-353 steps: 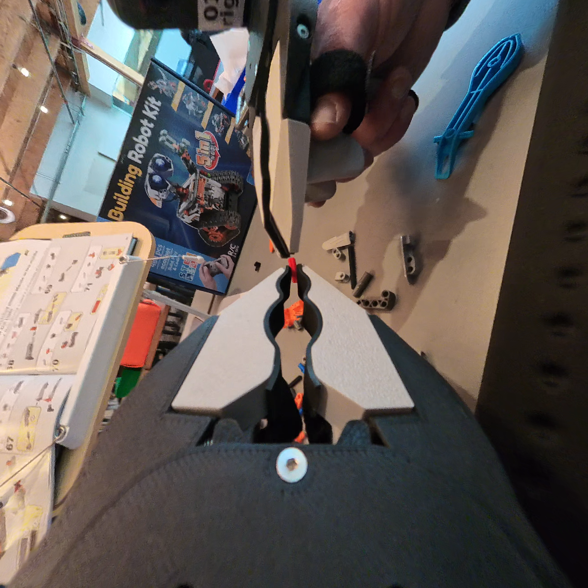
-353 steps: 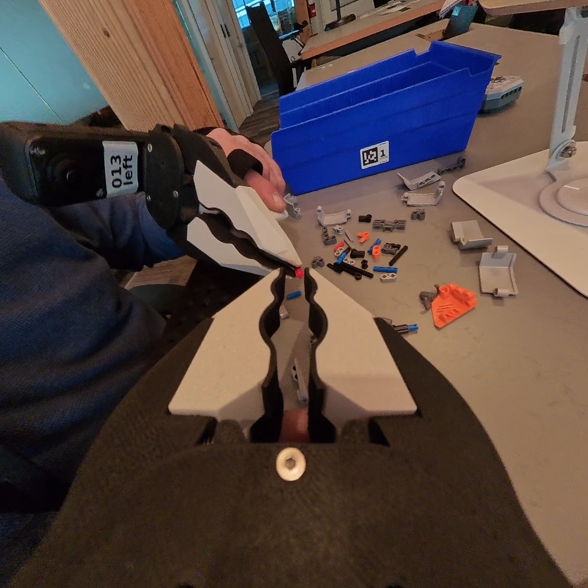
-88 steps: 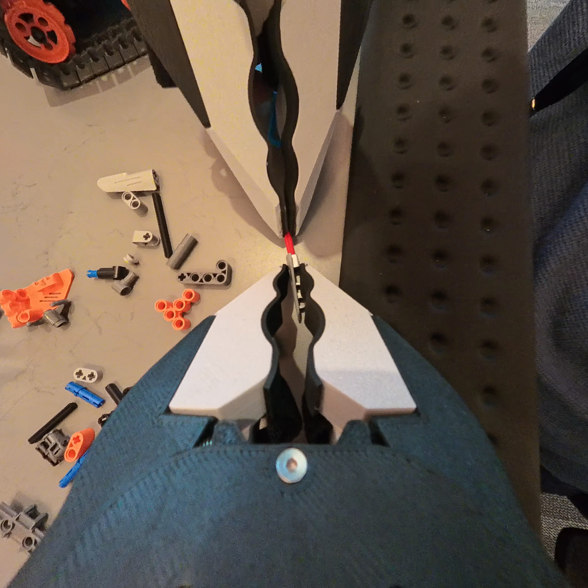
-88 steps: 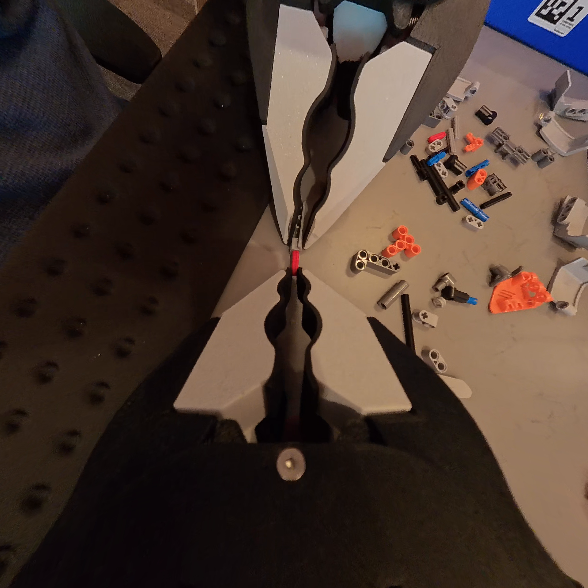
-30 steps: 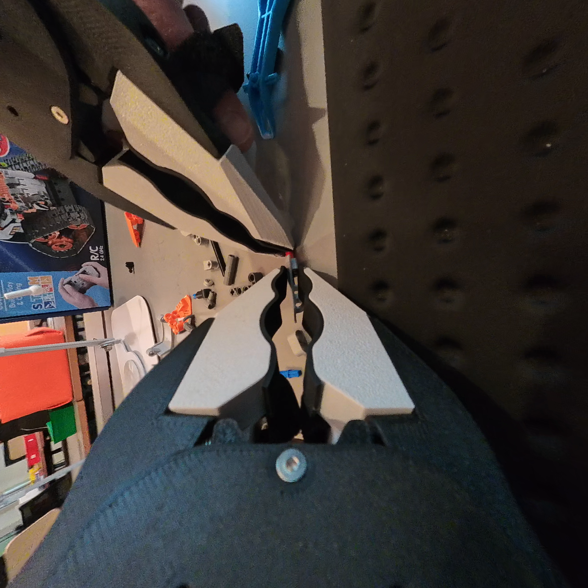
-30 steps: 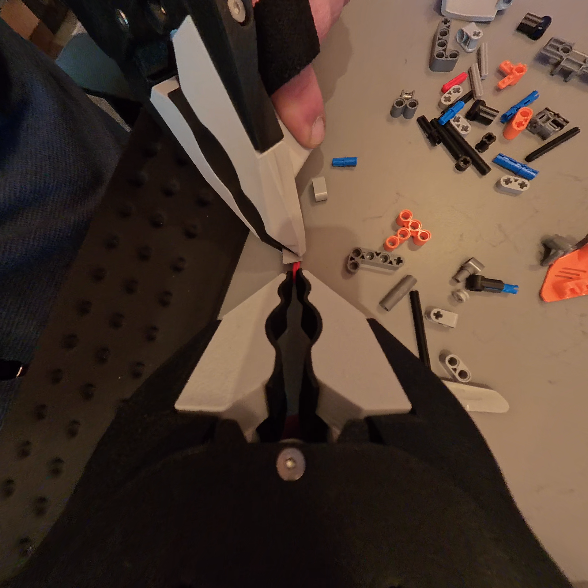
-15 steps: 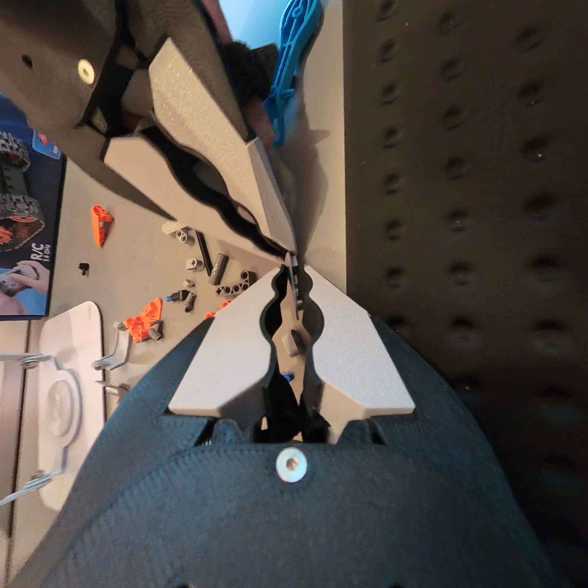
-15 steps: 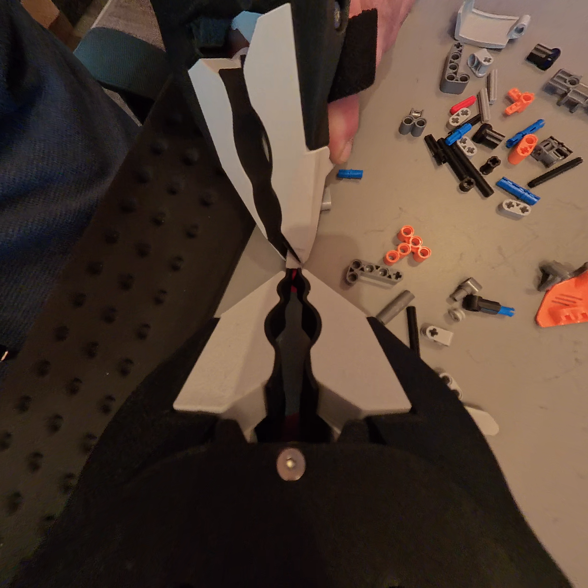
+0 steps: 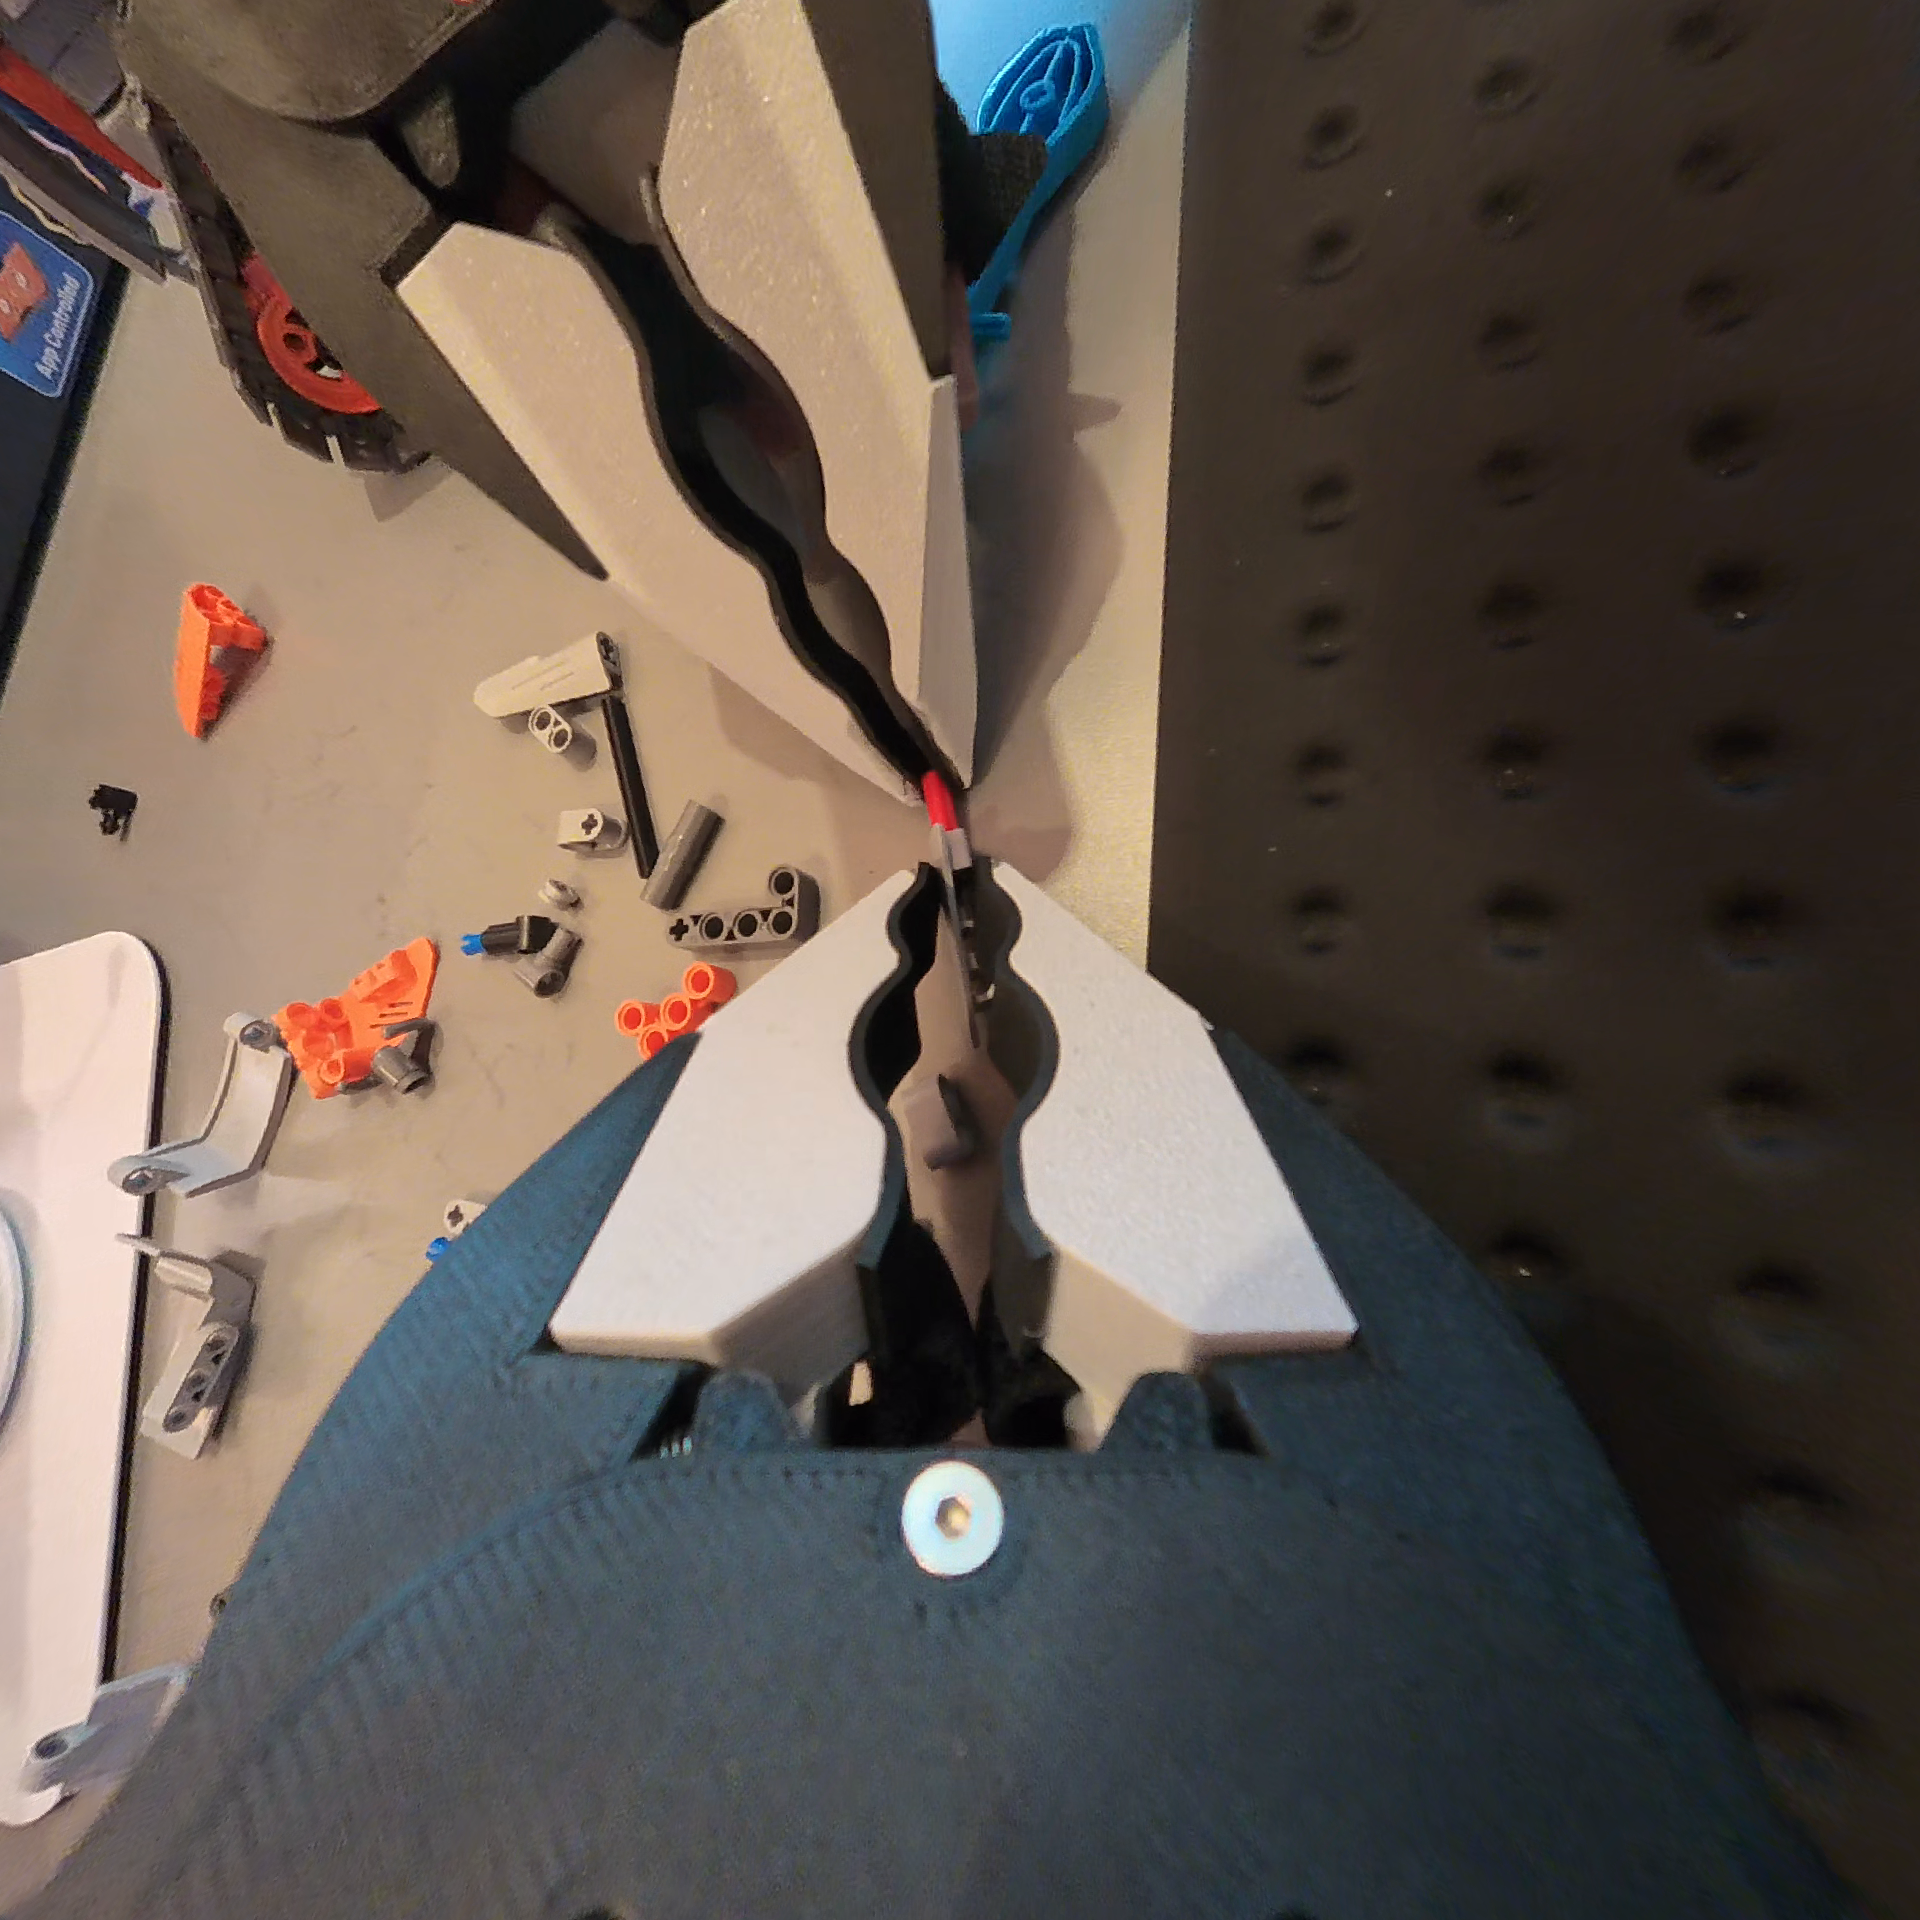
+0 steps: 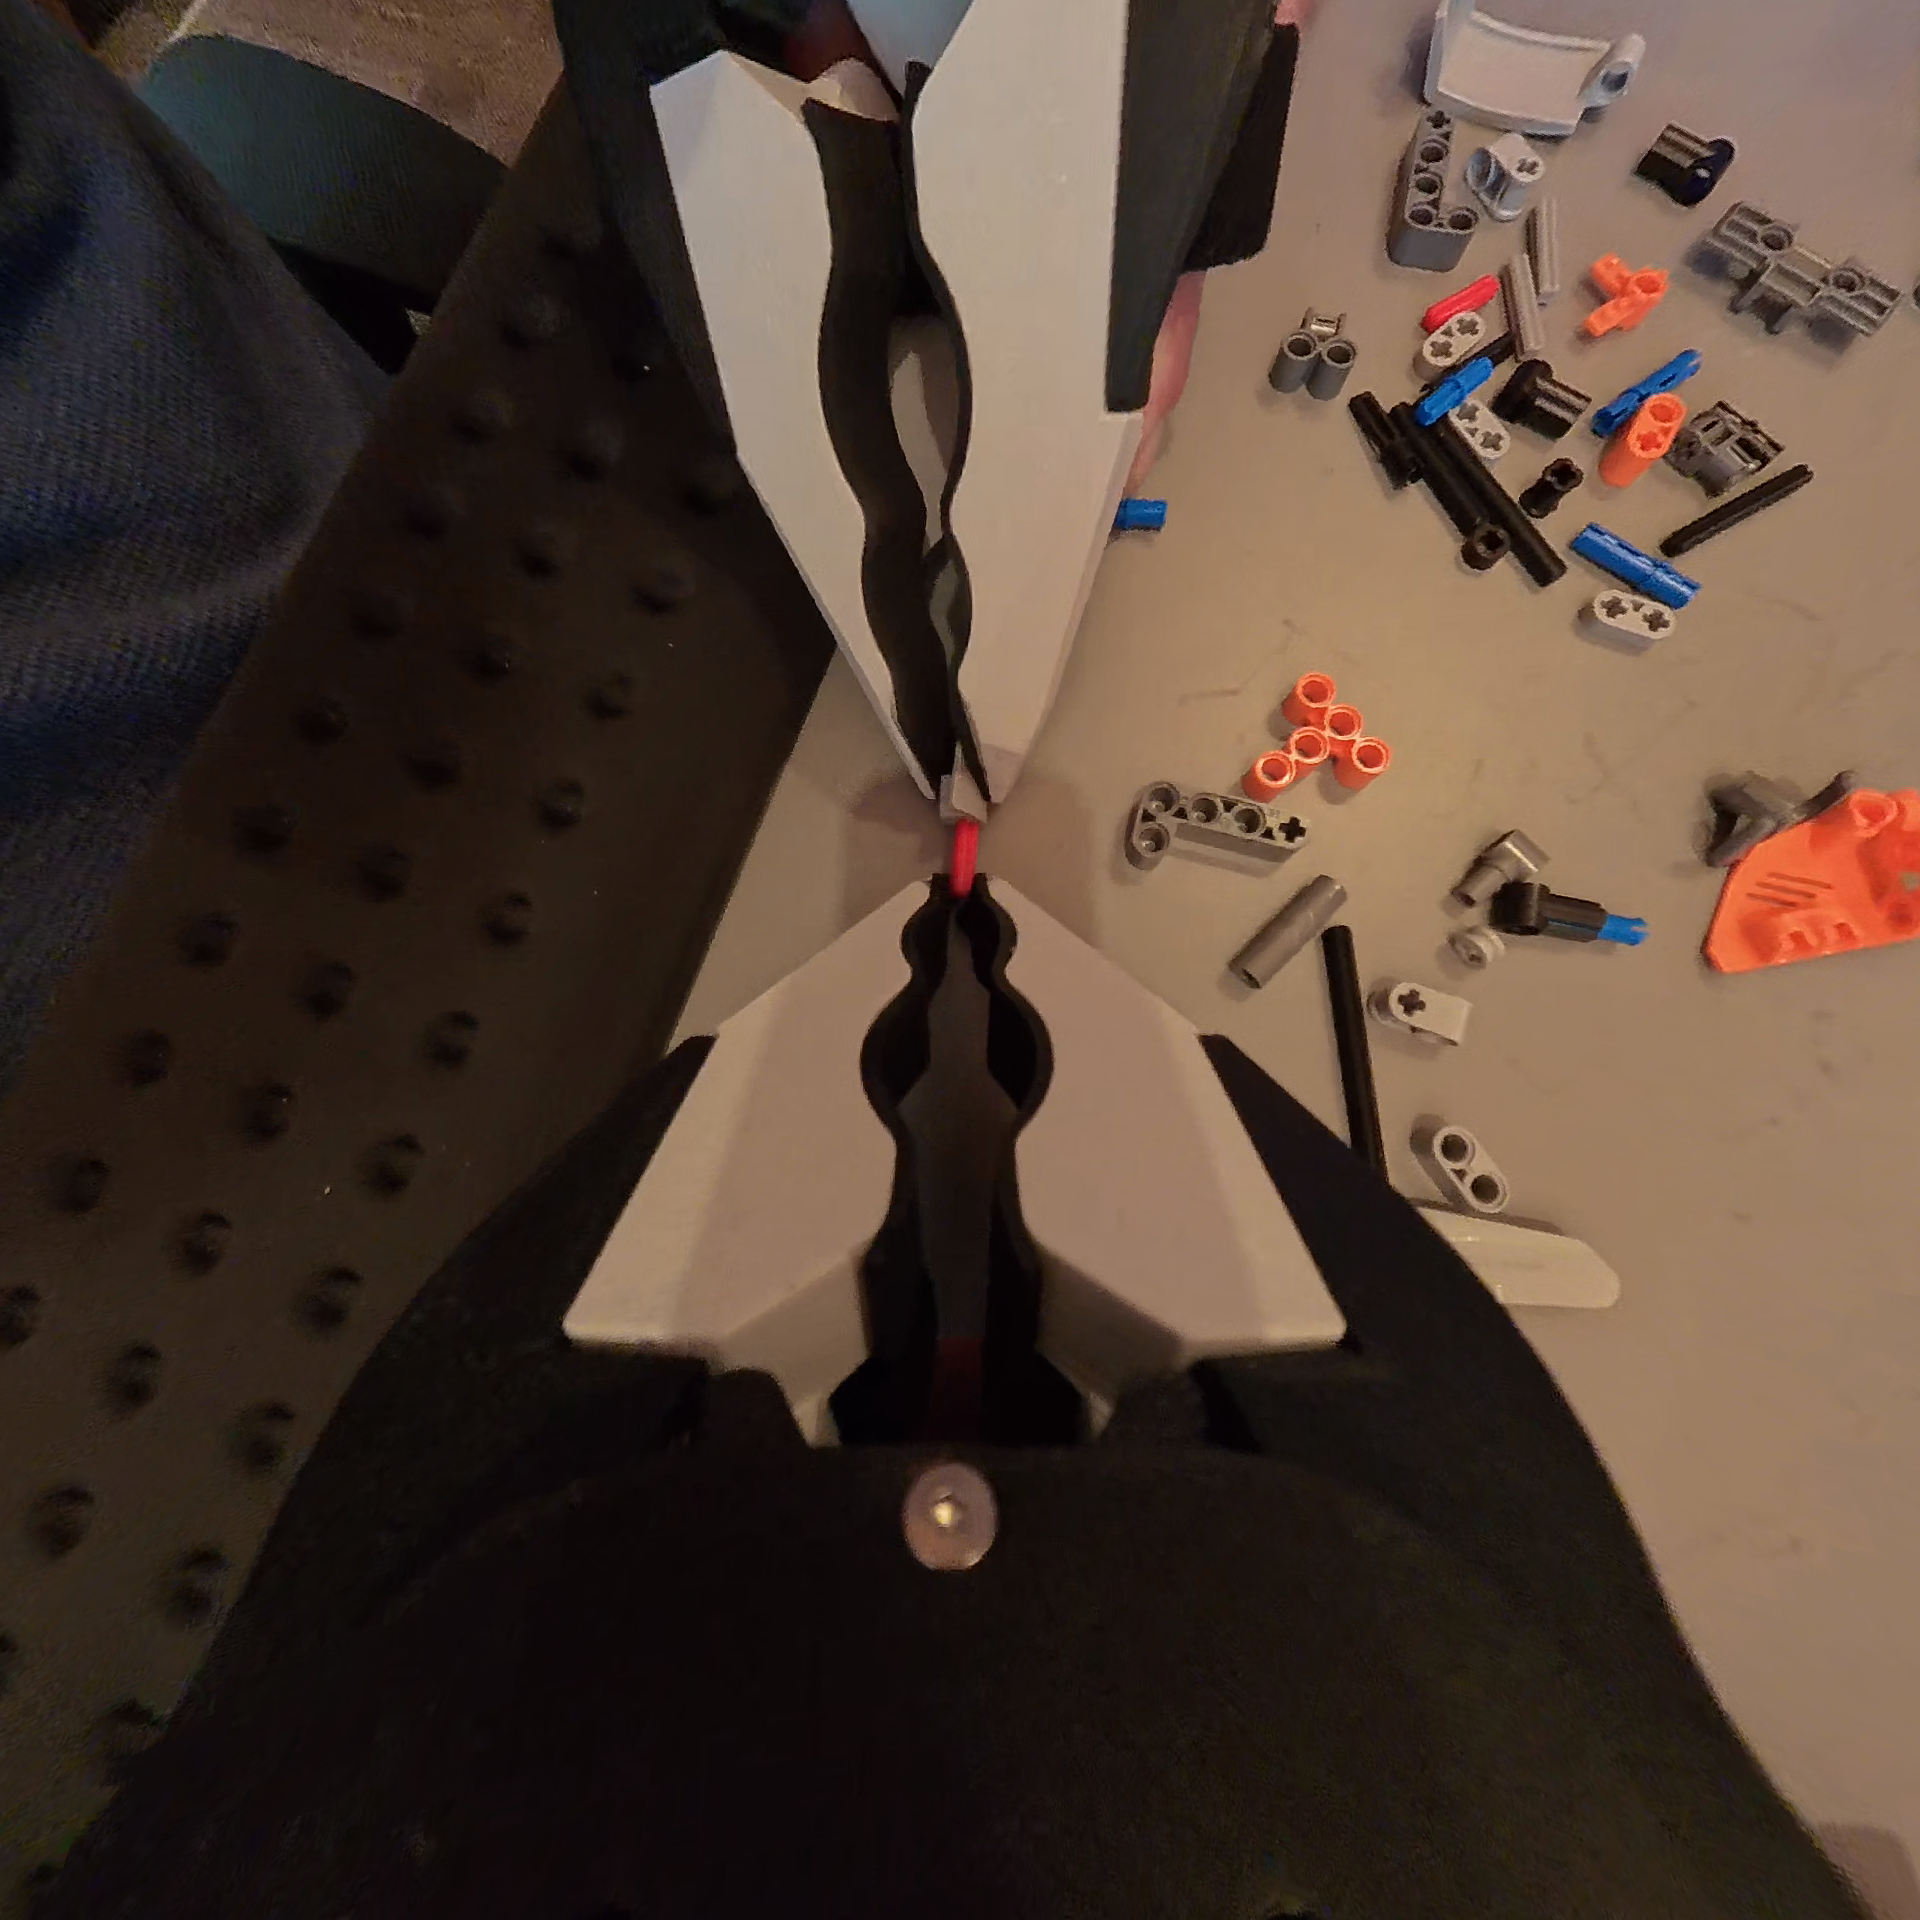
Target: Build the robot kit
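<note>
— Two grippers meet tip to tip above the grey tabletop (image 10: 1351, 1558)?
— Yes. The left gripper (image 9: 954, 883) is clenched on a thin grey plastic beam (image 9: 961, 914); the right gripper (image 10: 961, 896) is clenched on a short red plastic axle (image 10: 963, 857), which touches the beam's end.
— Around them?
— At three o'clock of the right gripper, an orange T-shaped beam (image 10: 1325, 743) and a grey angled beam (image 10: 1210, 823); at nine o'clock, a black studded mat (image 10: 364, 831).

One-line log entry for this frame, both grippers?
left gripper: shut on grey beam | right gripper: shut on red axle | axle tip meets beam, above table
</note>
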The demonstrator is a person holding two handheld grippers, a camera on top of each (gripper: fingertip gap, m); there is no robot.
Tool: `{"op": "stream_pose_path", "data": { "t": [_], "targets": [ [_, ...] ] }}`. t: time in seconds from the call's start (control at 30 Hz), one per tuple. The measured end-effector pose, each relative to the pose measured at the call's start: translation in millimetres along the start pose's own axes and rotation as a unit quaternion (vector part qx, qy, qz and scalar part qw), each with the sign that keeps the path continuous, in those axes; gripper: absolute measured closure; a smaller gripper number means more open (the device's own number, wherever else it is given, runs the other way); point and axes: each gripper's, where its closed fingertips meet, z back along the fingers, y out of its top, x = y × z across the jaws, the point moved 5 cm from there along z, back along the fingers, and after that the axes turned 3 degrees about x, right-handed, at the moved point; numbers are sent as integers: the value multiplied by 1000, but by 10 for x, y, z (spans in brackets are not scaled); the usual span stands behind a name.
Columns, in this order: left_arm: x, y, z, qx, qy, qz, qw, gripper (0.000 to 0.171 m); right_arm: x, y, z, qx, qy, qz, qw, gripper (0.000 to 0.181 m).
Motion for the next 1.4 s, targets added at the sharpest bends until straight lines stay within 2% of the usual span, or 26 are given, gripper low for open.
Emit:
{"op": "stream_pose_path", "data": {
  "t": [1.03, 1.27, 1.4],
  "targets": [
    [-1, -5, -6, 31, -41, 11, 999, 167, 25, 31, -29, -2, 59, 60, 996, 181],
    [-10, -13, 75, 6, -6, 8, 1000, 168, 28, 17, -18, -1, 33, 19, 999, 181],
    [-22, -24, 74, -2, 3, 16, 1000, 171, 27, 21, -21, -1, 29, 23, 999, 181]
  ]
}}
